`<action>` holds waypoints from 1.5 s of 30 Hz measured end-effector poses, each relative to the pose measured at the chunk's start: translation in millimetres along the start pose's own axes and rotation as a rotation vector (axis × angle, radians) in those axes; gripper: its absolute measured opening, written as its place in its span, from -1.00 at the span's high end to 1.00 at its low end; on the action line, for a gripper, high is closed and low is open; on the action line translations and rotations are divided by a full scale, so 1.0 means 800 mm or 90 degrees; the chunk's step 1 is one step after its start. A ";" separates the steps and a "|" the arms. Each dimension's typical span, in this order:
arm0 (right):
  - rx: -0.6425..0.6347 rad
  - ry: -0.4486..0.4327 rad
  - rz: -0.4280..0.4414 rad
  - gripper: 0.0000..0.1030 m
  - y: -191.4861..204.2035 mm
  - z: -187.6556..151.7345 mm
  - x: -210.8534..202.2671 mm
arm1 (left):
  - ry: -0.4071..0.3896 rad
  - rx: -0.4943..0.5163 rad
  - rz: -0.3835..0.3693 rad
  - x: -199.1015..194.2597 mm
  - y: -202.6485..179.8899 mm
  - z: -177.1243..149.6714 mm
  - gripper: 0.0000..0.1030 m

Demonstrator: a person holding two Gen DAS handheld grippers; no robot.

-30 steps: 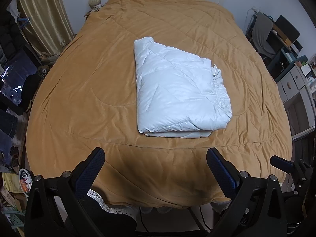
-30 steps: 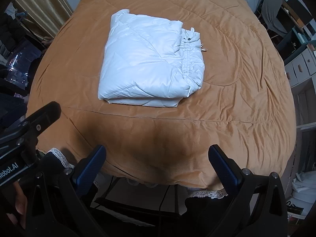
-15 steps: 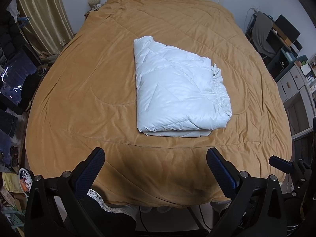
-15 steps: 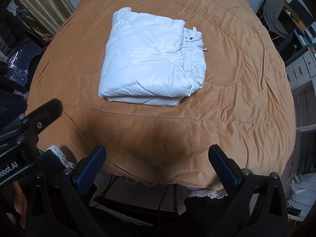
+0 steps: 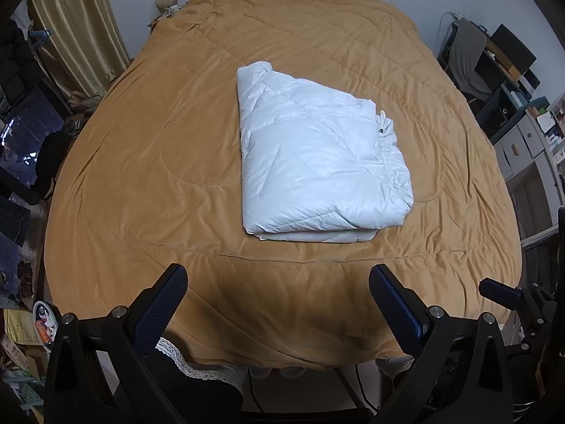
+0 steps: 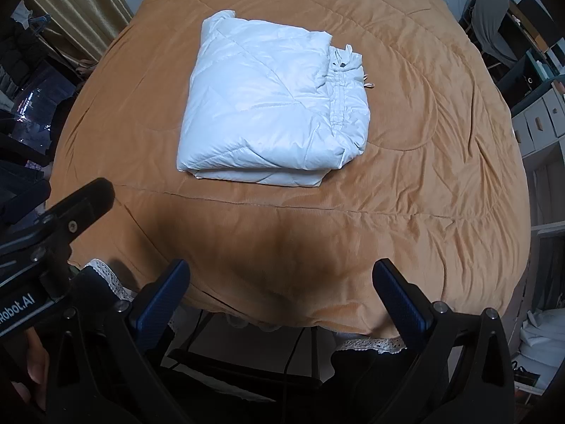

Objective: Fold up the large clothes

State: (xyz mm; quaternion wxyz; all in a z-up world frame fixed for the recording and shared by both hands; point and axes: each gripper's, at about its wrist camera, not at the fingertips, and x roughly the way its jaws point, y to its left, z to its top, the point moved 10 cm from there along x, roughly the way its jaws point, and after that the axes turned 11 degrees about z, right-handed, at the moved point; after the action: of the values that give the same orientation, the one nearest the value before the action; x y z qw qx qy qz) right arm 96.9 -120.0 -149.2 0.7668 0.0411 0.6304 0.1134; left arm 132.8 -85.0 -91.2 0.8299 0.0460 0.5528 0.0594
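Observation:
A white quilted down jacket [image 5: 317, 155] lies folded into a thick rectangle in the middle of the bed, on a tan quilt [image 5: 141, 162]. Its drawstring hem runs along the right side. In the right wrist view the same folded jacket [image 6: 268, 102] sits a little left of centre. My left gripper [image 5: 278, 277] is open over the bed's foot, well short of the jacket and holding nothing. My right gripper [image 6: 281, 274] is open too, empty, above the quilt's near edge. The left gripper's body [image 6: 53, 226] shows at the left of the right wrist view.
Gold curtains [image 5: 77, 24] and dark clutter [image 5: 21, 162] line the left side of the bed. Shelves, drawers and a draped chair [image 5: 469, 60] stand on the right. The quilt's lace trim [image 6: 367, 344] hangs over the foot, with cables on the floor below.
Both grippers stay open and almost still. The right wrist view has drifted slightly, so the jacket sits a touch lower and further right in it.

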 end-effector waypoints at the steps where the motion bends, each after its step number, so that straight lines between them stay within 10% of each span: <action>1: 0.000 0.001 0.000 -1.00 0.000 0.000 0.000 | 0.001 0.000 -0.001 0.001 -0.001 0.000 -0.99; 45: -0.006 0.012 -0.007 -1.00 -0.001 -0.006 0.005 | 0.021 0.005 -0.013 0.008 -0.002 -0.003 -0.99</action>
State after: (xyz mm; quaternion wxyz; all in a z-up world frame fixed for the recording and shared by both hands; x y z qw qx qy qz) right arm 93.3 -120.1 -154.3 0.7616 0.0332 0.6374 0.1126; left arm 133.0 -86.1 -97.8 0.8211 0.0427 0.5671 0.0498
